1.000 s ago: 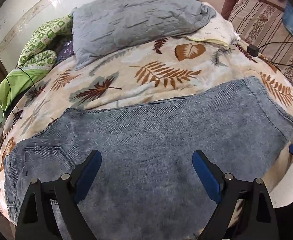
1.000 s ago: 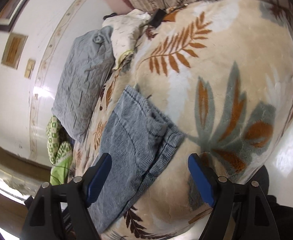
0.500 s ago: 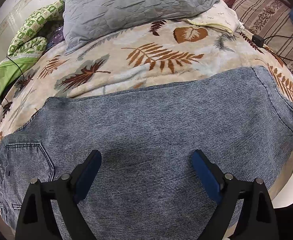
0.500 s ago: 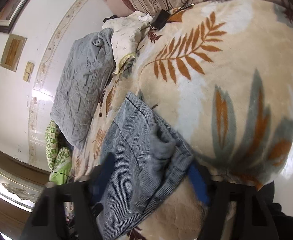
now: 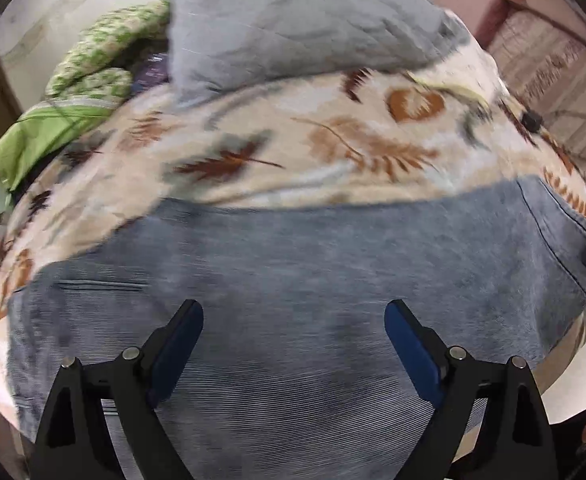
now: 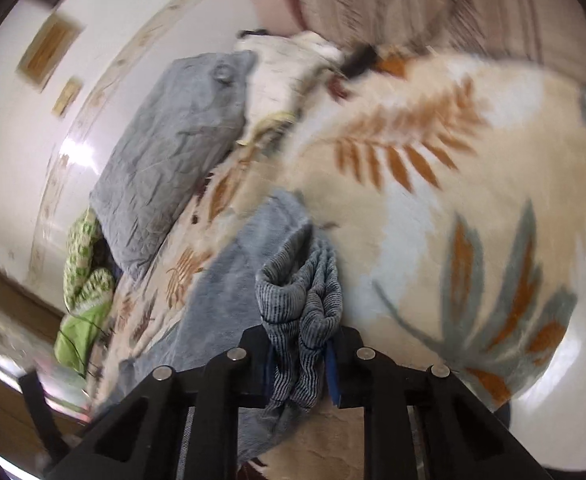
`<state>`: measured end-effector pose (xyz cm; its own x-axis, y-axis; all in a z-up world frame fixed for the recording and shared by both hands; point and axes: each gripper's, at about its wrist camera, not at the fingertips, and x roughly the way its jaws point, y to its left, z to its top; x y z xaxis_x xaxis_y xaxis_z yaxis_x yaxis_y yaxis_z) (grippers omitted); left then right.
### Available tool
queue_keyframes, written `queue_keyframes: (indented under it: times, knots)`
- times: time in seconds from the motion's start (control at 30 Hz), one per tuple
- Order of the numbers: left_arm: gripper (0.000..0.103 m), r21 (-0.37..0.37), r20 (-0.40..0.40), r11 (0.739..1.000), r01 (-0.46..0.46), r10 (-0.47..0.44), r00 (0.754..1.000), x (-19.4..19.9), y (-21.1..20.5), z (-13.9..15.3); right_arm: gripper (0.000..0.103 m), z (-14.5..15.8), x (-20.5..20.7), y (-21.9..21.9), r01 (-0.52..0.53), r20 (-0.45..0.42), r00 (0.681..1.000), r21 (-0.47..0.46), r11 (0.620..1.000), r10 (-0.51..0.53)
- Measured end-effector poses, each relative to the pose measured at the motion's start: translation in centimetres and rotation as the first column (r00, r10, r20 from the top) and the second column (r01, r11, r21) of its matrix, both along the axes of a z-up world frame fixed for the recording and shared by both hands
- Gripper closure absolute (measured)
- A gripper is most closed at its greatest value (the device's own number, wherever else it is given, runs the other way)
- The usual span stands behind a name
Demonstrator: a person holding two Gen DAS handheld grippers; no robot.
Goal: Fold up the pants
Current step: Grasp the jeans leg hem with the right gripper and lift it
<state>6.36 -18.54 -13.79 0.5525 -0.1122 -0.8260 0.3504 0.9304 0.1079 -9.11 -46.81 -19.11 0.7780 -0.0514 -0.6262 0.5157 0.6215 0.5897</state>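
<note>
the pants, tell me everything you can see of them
The pants are faded blue-grey ribbed fabric, spread flat across a leaf-print blanket, with a seam line toward one end. The hem end is bunched between the closing jaws of the right hand-held gripper. The left hand-held gripper is open above the middle.

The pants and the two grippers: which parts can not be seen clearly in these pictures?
- Pants, left wrist view: the near edge is cut off by the frame and hidden behind the left gripper; motion blur hides the pocket seams.
- Pants hem, right wrist view: bunched between the closing jaws of the right gripper, so its layers cannot be counted.
- Right gripper, left wrist view: only a dark piece at the right edge.
- Blanket: leaf print smeared by blur.
</note>
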Motion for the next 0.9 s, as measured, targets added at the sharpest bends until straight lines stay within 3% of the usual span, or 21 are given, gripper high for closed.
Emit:
queue_keyframes:
  times: [0.17,0.3,0.47,0.57,0.63,0.67,0.7,0.73,0.83,0.87,0.9]
  knots:
    - [0.011,-0.022,0.024,0.994,-0.104,0.104,0.994,0.4,5.3,2.0,0.082,3.3,2.3,4.9,-0.121,0.035,0.992,-0.109,0.987,0.125]
    - [0.011,-0.032,0.065,0.986,-0.162,0.164,0.984,-0.4,9.3,3.4,0.082,4.7,4.7,10.6,-0.247,0.018,0.967,-0.174,0.953,0.254]
    - [0.011,-0.053,0.078,0.976,-0.209,0.213,0.974,-1.0,13.1,4.1,0.082,4.5,8.0,18.3,-0.417,-0.040,0.907,-0.211,0.884,0.419]
    - [0.011,-0.056,0.072,0.968,-0.245,0.249,0.966,-0.8,15.0,3.9,0.078,2.1,10.1,21.9,-0.519,-0.140,0.853,-0.135,0.844,0.502]
    - [0.011,-0.063,0.057,0.962,-0.267,0.271,0.961,-0.5,15.9,3.6,0.071,0.0,11.3,23.5,-0.576,-0.234,0.802,-0.060,0.815,0.550]
    - [0.011,-0.072,0.047,0.959,-0.275,0.278,0.959,-0.4,16.2,3.3,0.070,0.2,11.2,24.0,-0.580,-0.236,0.803,-0.101,0.808,0.547]
    - [0.011,-0.077,0.041,0.958,-0.274,0.278,0.960,-0.3,16.4,3.2,0.056,0.6,11.0,24.2,-0.599,-0.225,0.793,-0.120,0.791,0.566]
    - [0.011,-0.078,0.036,0.959,-0.271,0.275,0.961,-0.3,16.3,3.0,0.033,1.0,10.8,24.3,-0.635,-0.204,0.767,-0.107,0.765,0.608]
    - [0.011,-0.076,0.032,0.968,-0.238,0.241,0.970,0.0,15.2,2.5,0.028,1.8,9.2,24.0,-0.682,-0.122,0.731,-0.093,0.725,0.671]
    - [0.011,-0.073,0.036,0.973,-0.220,0.223,0.974,0.0,14.5,2.5,0.028,2.3,8.6,23.5,-0.683,-0.102,0.730,-0.112,0.722,0.676]
    - [0.011,-0.071,0.041,0.976,-0.206,0.210,0.977,0.0,13.9,2.6,0.028,2.9,7.8,22.6,-0.650,-0.081,0.759,-0.151,0.745,0.646]
